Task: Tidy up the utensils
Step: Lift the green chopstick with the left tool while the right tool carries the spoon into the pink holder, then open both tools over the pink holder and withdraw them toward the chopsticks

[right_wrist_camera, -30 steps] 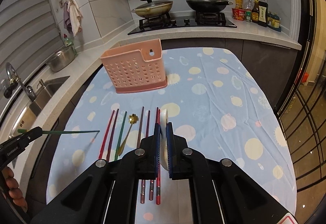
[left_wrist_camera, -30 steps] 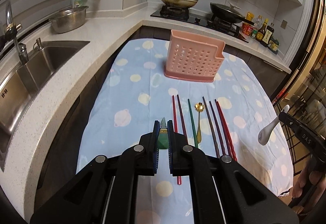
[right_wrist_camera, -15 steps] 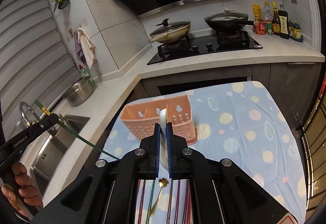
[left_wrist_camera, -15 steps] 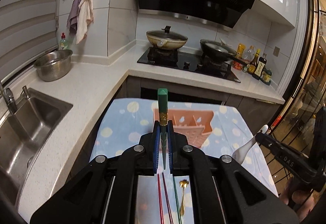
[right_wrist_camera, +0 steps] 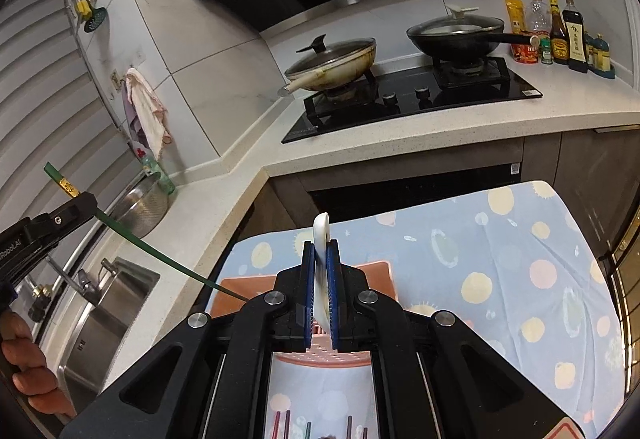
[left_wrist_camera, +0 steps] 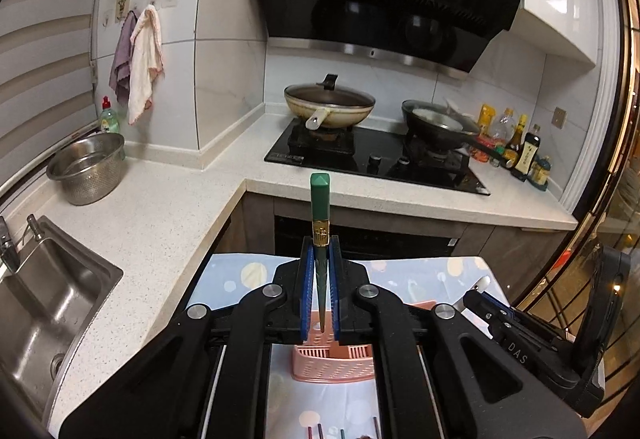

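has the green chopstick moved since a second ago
Yes. The left gripper has lifted the green chopstick off the tablecloth and carried it toward the pink basket, over which it is now held.

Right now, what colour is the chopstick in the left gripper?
Green chopstick with a gold band, clearest in the left wrist view.

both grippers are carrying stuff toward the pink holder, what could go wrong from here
The green chopstick is pinched partway along by the left gripper, and its long thin end slants down toward the pink holder; it could catch the rim or pivot in the grip. The white spoon in the right gripper heads for the same holder, so the two grippers might crowd each other.
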`<action>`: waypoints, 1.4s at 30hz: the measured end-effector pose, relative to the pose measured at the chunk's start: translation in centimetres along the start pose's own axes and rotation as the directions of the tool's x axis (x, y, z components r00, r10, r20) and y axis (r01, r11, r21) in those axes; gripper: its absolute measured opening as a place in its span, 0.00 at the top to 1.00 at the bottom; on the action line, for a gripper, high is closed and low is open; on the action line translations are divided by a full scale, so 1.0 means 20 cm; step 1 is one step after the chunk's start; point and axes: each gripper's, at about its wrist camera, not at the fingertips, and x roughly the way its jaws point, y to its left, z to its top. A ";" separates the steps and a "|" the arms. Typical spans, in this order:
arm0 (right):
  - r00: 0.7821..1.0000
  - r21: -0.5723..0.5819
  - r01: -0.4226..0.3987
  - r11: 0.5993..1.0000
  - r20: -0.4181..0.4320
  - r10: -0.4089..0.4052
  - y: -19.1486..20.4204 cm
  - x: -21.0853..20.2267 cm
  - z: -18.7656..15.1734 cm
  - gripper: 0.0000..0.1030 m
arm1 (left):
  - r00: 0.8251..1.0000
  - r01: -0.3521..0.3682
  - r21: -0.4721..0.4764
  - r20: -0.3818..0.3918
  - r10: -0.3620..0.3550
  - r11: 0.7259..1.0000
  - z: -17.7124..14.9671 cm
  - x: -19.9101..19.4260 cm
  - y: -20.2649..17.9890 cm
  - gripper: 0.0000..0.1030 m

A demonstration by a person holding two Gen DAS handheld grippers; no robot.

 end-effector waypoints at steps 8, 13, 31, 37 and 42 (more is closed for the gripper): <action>0.999 0.003 0.037 0.999 -0.040 -0.036 -0.08 0.16 -0.07 0.90 | 0.998 -0.021 -0.014 -0.063 0.021 1.000 -0.07 0.18 0.06 0.93; 0.998 -0.025 0.067 0.997 0.006 -0.067 -0.05 0.11 -0.07 0.68 | 0.997 -0.057 -0.015 -0.052 0.056 0.998 -0.09 0.18 0.07 0.60; 0.995 -0.044 0.084 0.996 0.049 -0.081 0.01 -0.44 -0.33 0.44 | 0.995 -0.095 0.004 -0.027 0.095 0.995 -0.29 -0.26 0.07 0.25; 0.996 -0.015 0.088 0.996 -0.015 -0.088 -0.05 -0.61 -0.62 0.44 | 0.992 -0.103 0.027 -0.070 0.105 0.994 -0.54 -0.41 0.06 0.22; 0.986 -0.016 0.133 0.991 -0.095 -0.134 -0.12 -0.68 -0.90 0.44 | 0.985 -0.099 0.029 -0.140 0.102 0.995 -0.82 -0.49 0.07 0.21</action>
